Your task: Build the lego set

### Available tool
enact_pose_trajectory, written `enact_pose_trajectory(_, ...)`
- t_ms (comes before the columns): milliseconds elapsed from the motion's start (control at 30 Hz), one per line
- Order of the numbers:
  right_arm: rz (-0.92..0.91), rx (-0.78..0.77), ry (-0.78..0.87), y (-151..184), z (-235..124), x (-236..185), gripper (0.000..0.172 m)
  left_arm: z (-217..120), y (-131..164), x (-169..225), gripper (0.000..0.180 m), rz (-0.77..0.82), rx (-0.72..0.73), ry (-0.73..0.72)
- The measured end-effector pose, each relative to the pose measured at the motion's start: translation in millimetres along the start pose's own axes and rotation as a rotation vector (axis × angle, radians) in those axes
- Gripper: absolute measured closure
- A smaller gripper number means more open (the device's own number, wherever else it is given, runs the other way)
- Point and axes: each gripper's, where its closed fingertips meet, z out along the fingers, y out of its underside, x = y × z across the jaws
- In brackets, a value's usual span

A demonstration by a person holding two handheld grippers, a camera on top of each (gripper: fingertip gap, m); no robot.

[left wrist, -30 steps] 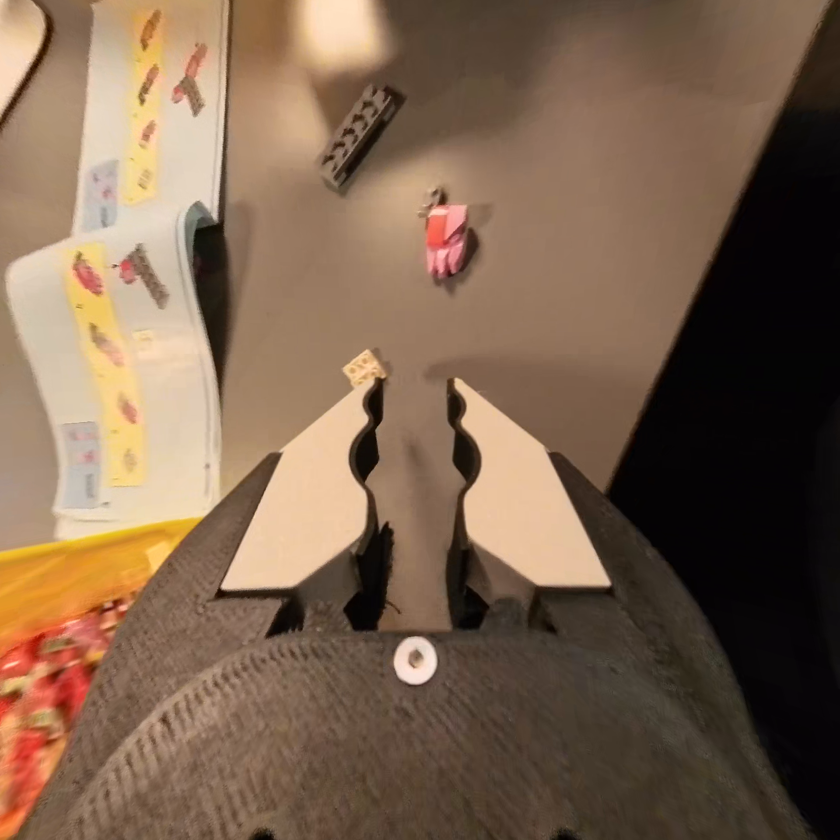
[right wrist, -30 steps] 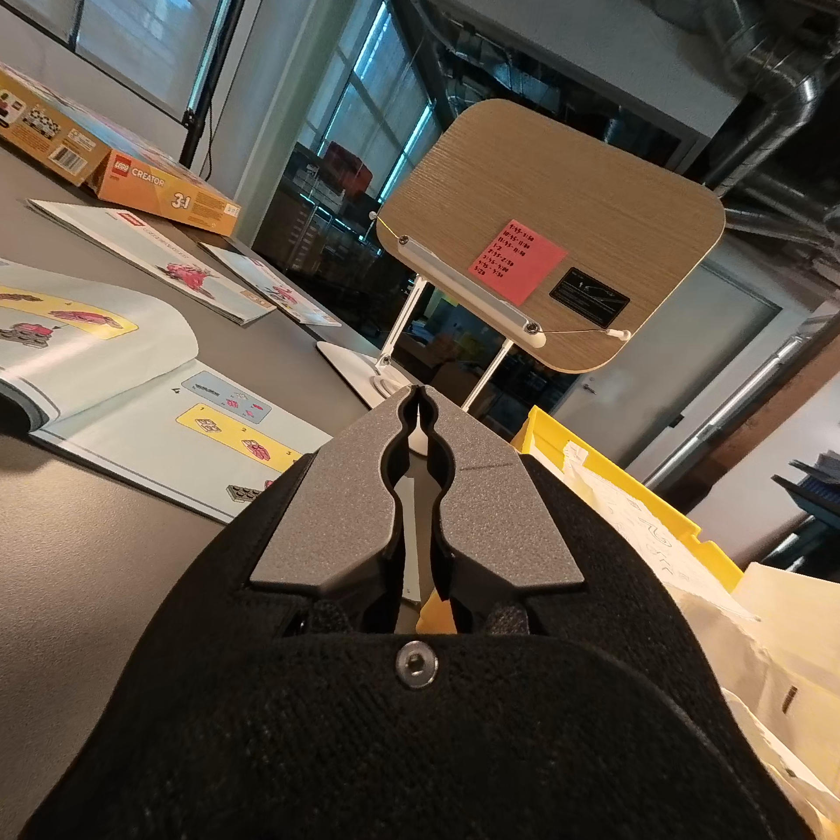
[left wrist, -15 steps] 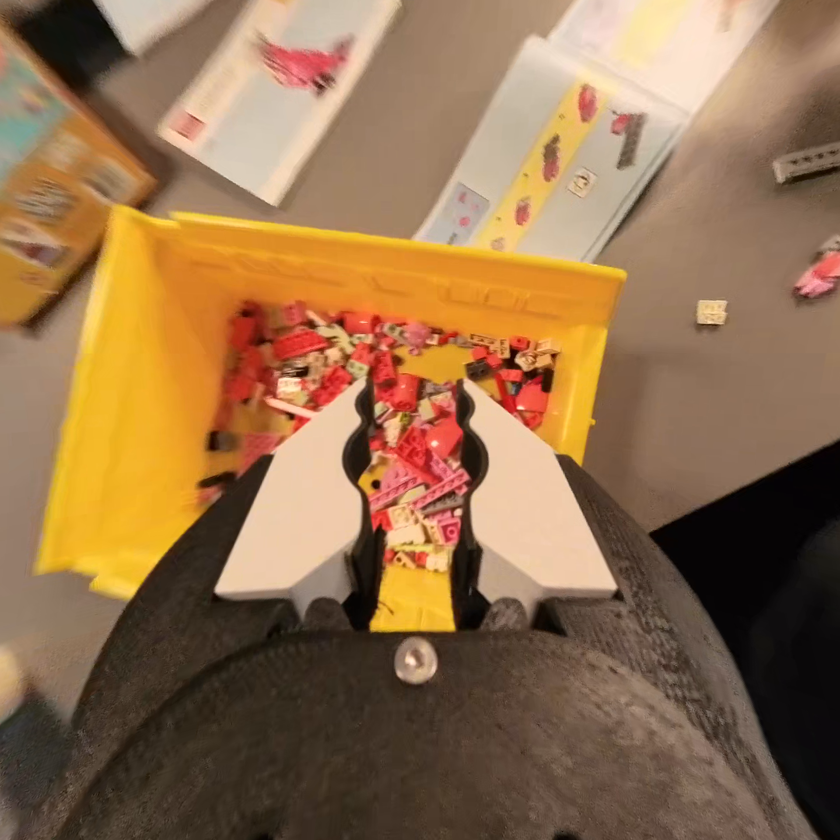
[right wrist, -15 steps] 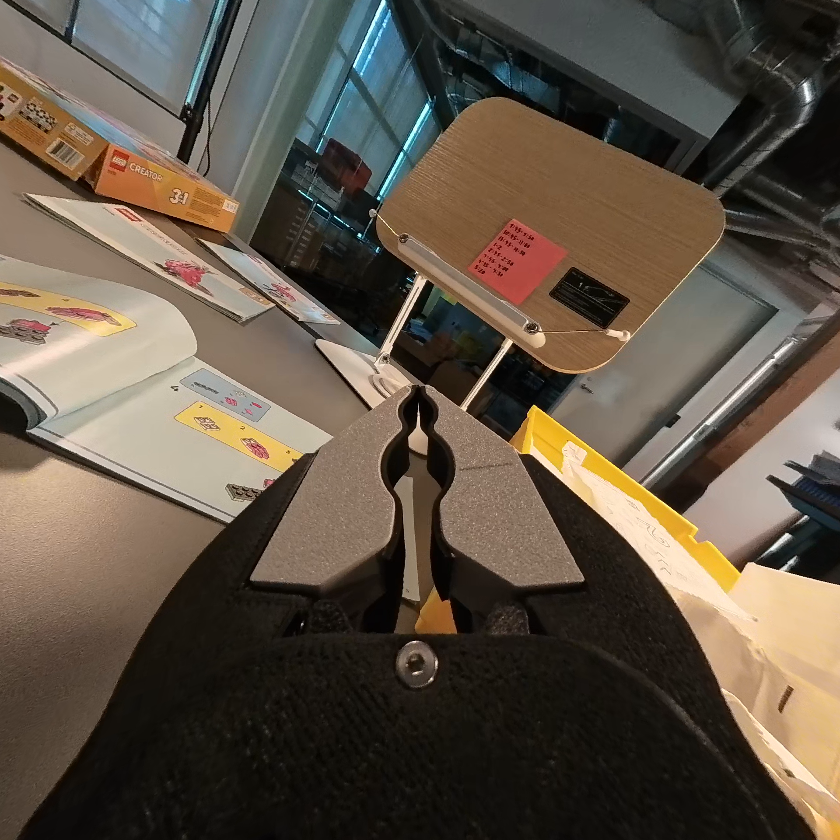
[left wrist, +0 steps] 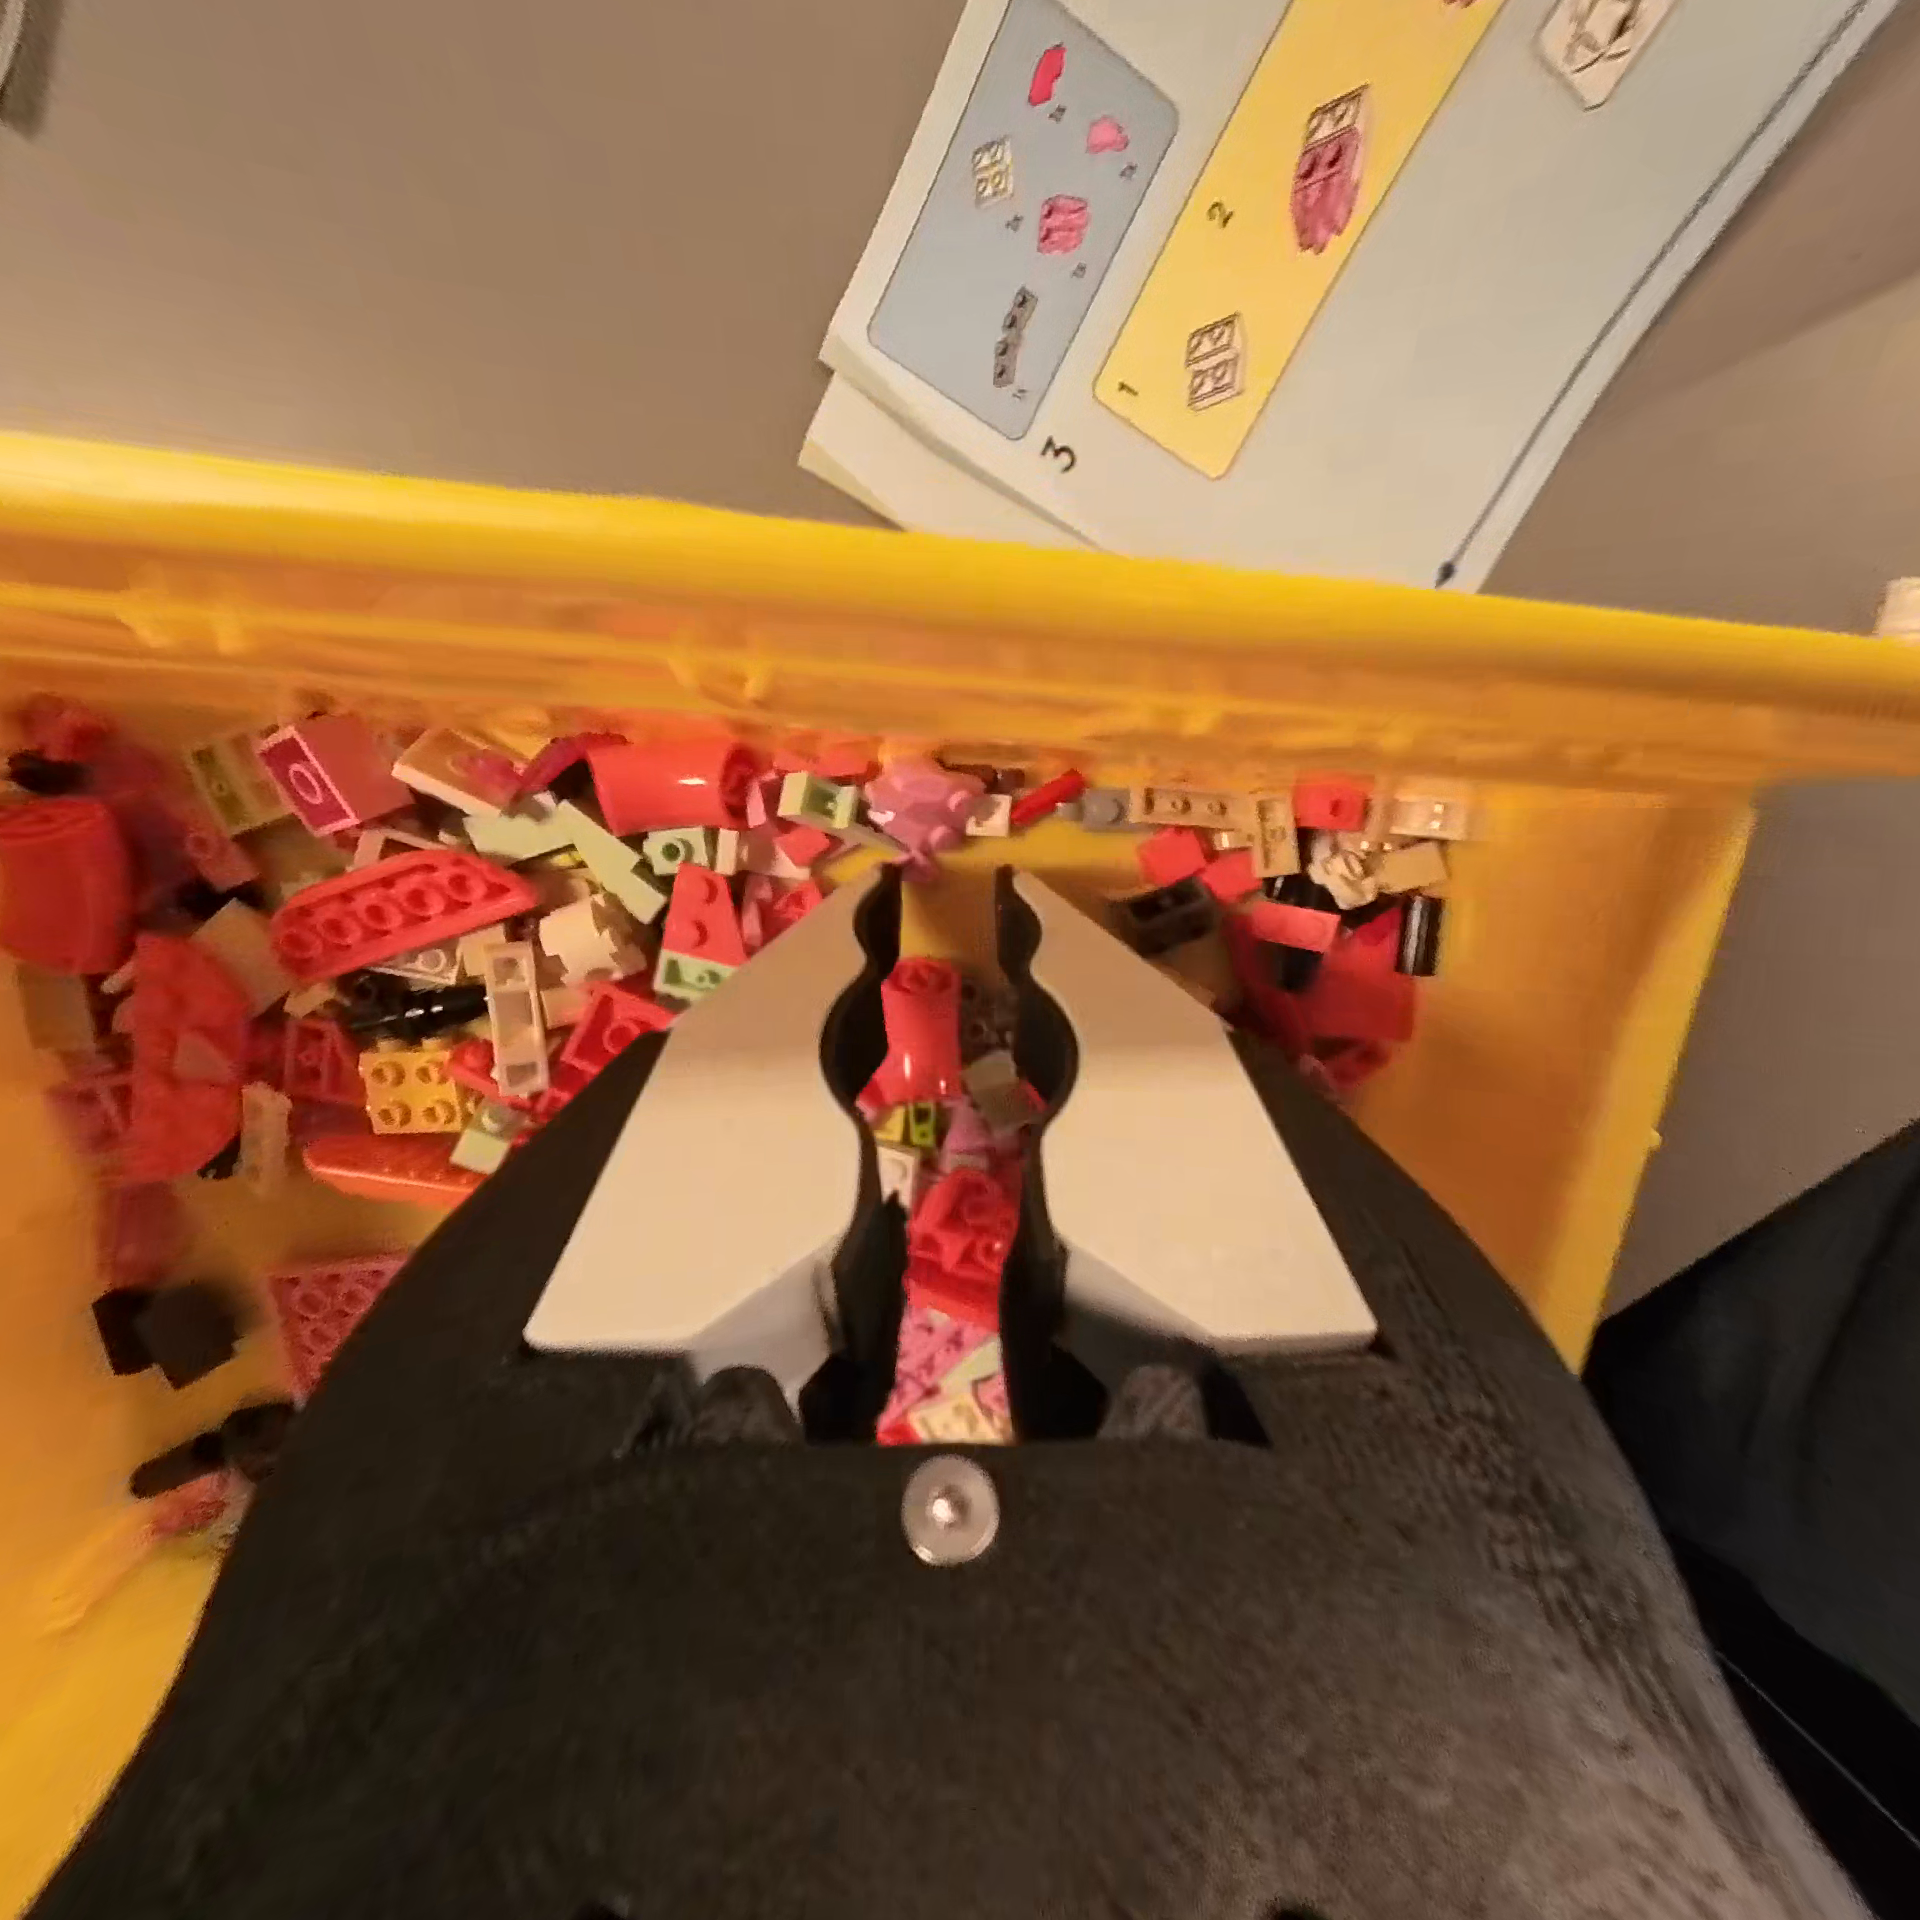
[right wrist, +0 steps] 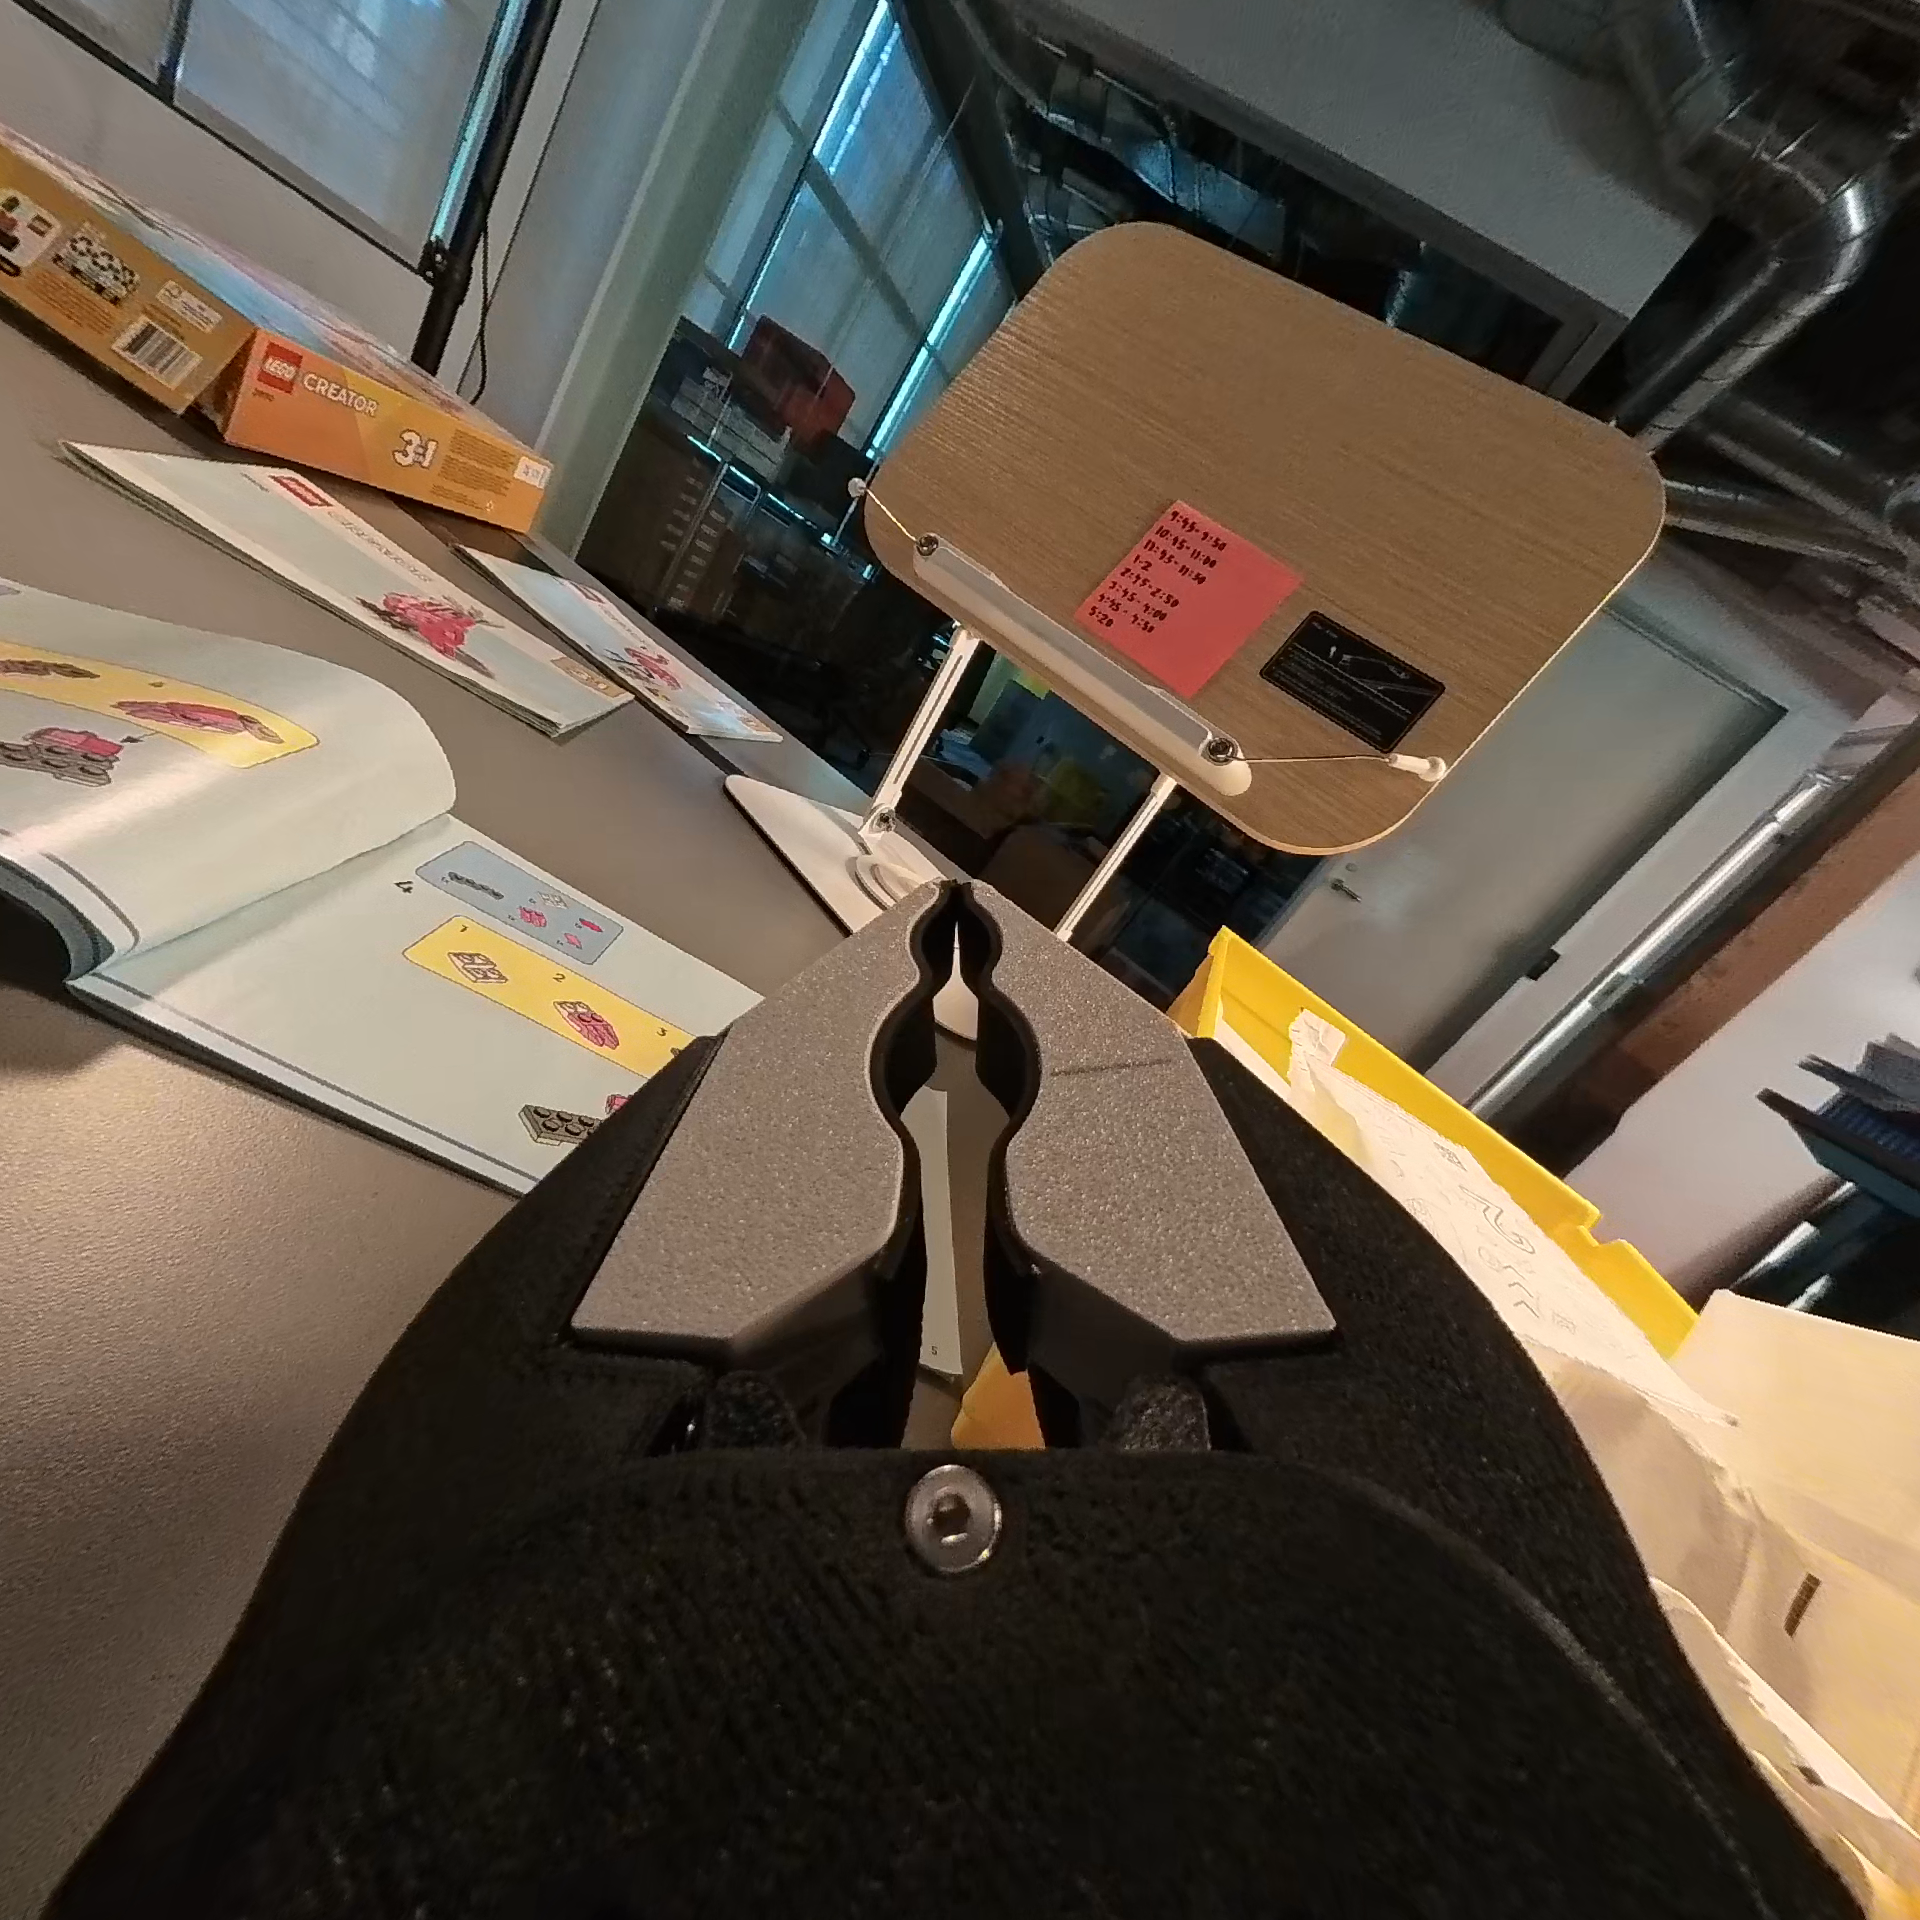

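- The left tool (left wrist: 943, 883) now hangs low inside the yellow bin (left wrist: 935, 623), tips close to its far wall; half a second ago it was higher, with the whole bin in sight, and a second ago it was over bare desk by a small tan brick.
- Its jaws stand a little apart, narrower than half a second ago, with nothing gripped; yellow bin floor shows between the tips.
- A pink piece (left wrist: 920, 805) lies just beyond the left fingertip (left wrist: 868, 883), at the foot of the far wall; whether they touch I cannot tell.
- A red cone-shaped piece (left wrist: 916, 1029) lies in the pile under the gap between the fingers, not pressed by either.
- Loose bricks (left wrist: 416, 914), mostly red, pink, tan and black, fill the bin to the left and right of the tool.
- Past the bin's rim, the open instruction booklet (left wrist: 1299, 260) lies on the grey desk (left wrist: 416, 260).
- The right tool (right wrist: 958, 886) has not moved: it rests low over the desk, jaws closed tip to tip on nothing.
- Ahead of it are a wooden book stand (right wrist: 1299, 468) with a pink note (right wrist: 1184, 597), the same booklet (right wrist: 312, 914) at left, an orange box (right wrist: 384, 436) beyond, and a second yellow bin (right wrist: 1403, 1091) of crumpled paper at right.
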Motion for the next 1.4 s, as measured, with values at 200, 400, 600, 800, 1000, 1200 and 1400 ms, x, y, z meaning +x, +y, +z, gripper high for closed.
enact_pose_trajectory(200, -0.001, 0.001, -0.003, -0.3, 0.1, -0.7, 0.172, 2.3, -4.6, -1.4, 0.164, -0.024, 0.013, -0.005)
enact_pose_trajectory(400, -0.001, 0.002, -0.003, -0.5, 0.0, -0.7, 0.172, 4.5, -6.8, -4.1, 0.165, -0.025, 0.009, -0.029)
enact_pose_trajectory(600, 0.001, 0.003, -0.003, -0.6, -0.1, -0.6, 0.172, -7.9, -13.7, -7.5, 0.166, 0.052, 0.058, -0.098)
enact_pose_trajectory(800, 0.000, 0.004, -0.002, -1.0, -0.1, -0.7, 0.172, -6.8, -25.2, 0.2, 0.167, 0.168, 0.098, -0.076)
enact_pose_trajectory(1000, -0.003, 0.005, -0.004, -1.1, -0.2, -1.3, 0.172, 1.6, -18.9, -5.7, 0.166, 0.200, 0.035, -0.107)
enact_pose_trajectory(1200, -0.003, 0.006, -0.007, -1.5, -0.1, -1.9, 0.172, -1.1, -10.5, -9.9, 0.159, 0.185, 0.025, -0.109)
enact_pose_trajectory(1400, -0.005, 0.009, -0.008, -2.2, -0.2, -2.5, 0.172, 4.7, -3.2, -9.4, 0.155, 0.188, -0.030, -0.093)
